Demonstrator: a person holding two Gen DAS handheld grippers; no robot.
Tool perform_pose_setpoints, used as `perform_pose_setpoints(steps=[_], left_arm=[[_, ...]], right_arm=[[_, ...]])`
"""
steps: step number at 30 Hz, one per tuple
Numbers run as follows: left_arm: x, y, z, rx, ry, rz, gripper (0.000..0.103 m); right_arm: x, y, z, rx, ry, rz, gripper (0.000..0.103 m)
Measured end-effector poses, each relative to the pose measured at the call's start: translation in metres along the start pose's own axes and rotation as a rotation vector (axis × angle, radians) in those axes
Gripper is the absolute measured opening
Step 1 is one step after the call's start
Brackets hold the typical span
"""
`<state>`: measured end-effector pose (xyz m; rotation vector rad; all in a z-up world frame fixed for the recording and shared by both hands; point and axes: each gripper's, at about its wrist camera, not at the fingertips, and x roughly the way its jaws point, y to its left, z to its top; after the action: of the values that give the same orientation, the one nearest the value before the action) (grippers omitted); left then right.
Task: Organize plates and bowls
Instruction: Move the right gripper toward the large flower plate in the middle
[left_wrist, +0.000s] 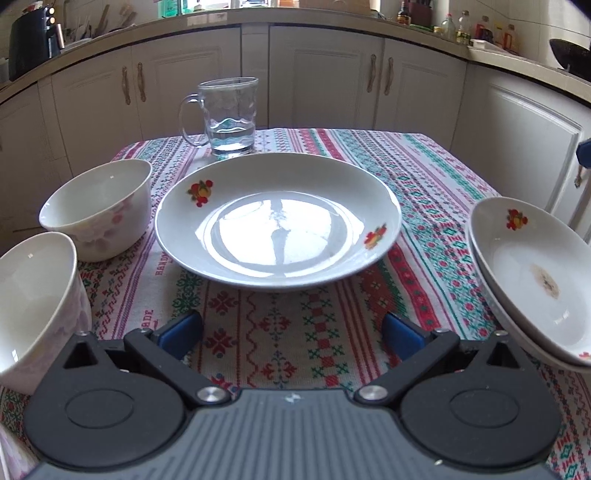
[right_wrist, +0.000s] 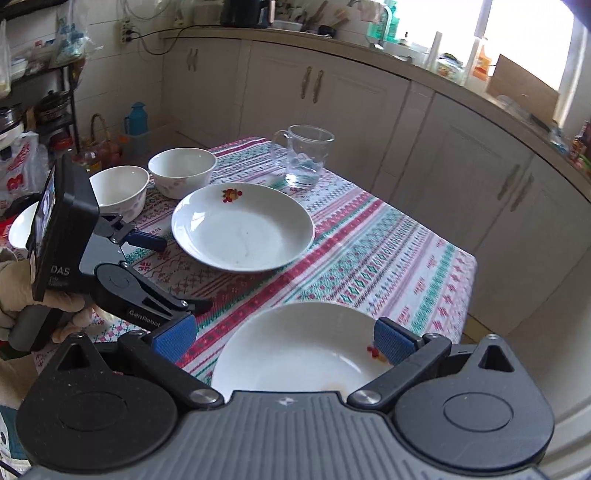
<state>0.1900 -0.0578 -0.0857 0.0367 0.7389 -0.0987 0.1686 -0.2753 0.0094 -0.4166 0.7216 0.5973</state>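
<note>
The desk (left_wrist: 424, 177) is covered by a patterned cloth (right_wrist: 369, 258) in red, green and white bands. A large white plate (left_wrist: 277, 221) with fruit motifs lies near the middle. Toward the far edge stands a glass mug (left_wrist: 229, 114) holding some water. Along the left edge sit two white bowls (left_wrist: 99, 206) (left_wrist: 33, 310), one behind the other and close together. By the right edge lie stacked plates (left_wrist: 532, 273), the top one bearing a brownish stain.
</note>
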Motion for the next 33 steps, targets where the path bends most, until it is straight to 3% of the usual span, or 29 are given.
perform_pose_setpoints(steps=[12,33], left_arm=[[0.013,0.006,0.009,-0.01,-0.02,0.011,0.103],[0.019,0.008,0.014,0.014,-0.034,-0.022,0.102]], right_arm=[[0.062,-0.02,0.063,-0.165,0.049,0.18,0.103],[0.199,-0.047,0.122,-0.18,0.179,0.391,0.103]])
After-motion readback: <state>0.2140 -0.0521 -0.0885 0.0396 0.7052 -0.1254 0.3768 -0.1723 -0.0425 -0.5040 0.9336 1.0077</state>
